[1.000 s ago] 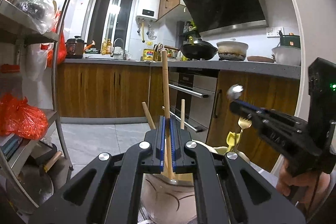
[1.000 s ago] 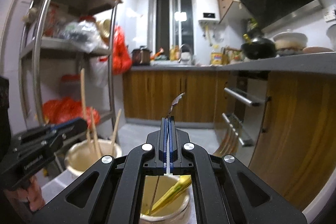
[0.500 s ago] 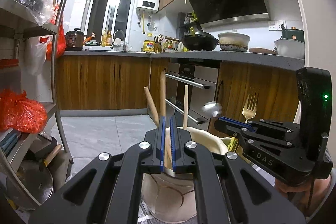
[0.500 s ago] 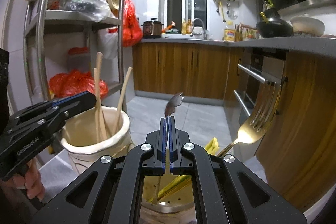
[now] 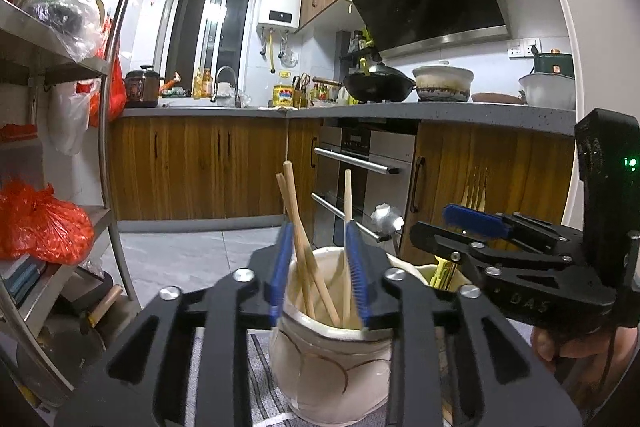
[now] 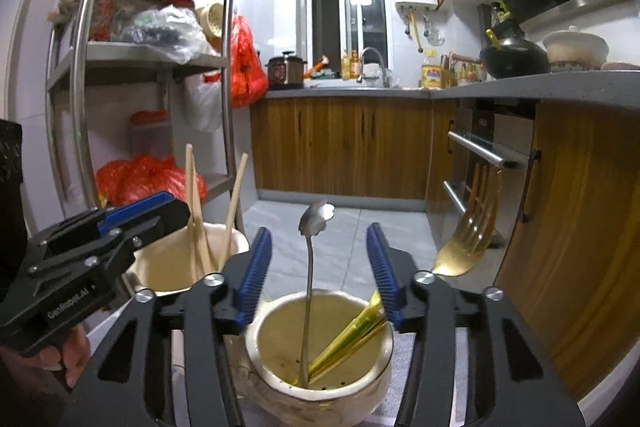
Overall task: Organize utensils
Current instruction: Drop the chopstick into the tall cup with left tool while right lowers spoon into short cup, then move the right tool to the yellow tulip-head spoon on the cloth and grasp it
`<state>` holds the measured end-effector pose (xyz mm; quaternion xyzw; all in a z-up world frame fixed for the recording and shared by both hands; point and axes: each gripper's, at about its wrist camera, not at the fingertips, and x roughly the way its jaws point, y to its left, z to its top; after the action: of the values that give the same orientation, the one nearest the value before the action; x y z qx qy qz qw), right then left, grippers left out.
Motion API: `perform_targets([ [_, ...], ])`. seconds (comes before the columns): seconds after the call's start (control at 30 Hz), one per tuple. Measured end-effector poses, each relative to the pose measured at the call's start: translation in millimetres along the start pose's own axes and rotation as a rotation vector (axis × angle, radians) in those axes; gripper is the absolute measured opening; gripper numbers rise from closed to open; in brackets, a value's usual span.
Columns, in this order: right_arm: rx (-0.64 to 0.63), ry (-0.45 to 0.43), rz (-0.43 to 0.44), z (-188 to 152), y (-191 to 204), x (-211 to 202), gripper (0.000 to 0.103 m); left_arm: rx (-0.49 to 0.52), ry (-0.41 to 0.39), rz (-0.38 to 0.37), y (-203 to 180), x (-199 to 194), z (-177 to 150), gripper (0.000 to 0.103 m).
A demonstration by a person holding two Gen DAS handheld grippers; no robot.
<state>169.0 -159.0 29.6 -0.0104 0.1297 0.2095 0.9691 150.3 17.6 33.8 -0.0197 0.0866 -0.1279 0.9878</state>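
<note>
My left gripper (image 5: 318, 273) is open and empty above a cream ceramic holder (image 5: 328, 359) with wooden chopsticks (image 5: 306, 247) standing in it. My right gripper (image 6: 318, 269) is open and empty above a second cream holder (image 6: 360, 383). A silver spoon (image 6: 308, 291) stands free in that holder, between my jaws, beside a gold fork (image 6: 468, 239) and yellow-handled utensils (image 6: 352, 339). The right gripper (image 5: 472, 223) shows at the right of the left wrist view; the left gripper (image 6: 136, 215) shows at the left of the right wrist view.
A metal shelf rack (image 5: 108, 147) with orange bags (image 5: 44, 227) stands at the left. Wooden cabinets (image 5: 192, 171), an oven (image 5: 360, 179) and a grey counter (image 5: 440, 111) with a wok and pots lie ahead. The holders stand on a striped cloth (image 5: 260, 387).
Both grippers lowered toward their holders and opened. The chopstick has left my left gripper and stands in the left holder; the spoon has left my right gripper and stands in the right holder.
</note>
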Motion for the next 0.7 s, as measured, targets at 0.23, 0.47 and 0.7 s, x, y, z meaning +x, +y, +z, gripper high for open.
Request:
perform_targets([
  [0.23,0.018,-0.085,0.007,9,-9,-33,0.097,-0.007,-0.069,0.025,-3,-22,8,0.076],
  [0.47,0.053,-0.153,-0.003,15,-18,-62,0.098,0.007,-0.103,0.058,-11,-46,9,0.097],
  [0.7,0.076,-0.169,-0.027,14,-18,-82,0.098,0.032,-0.089,0.064,-19,-68,3,0.097],
])
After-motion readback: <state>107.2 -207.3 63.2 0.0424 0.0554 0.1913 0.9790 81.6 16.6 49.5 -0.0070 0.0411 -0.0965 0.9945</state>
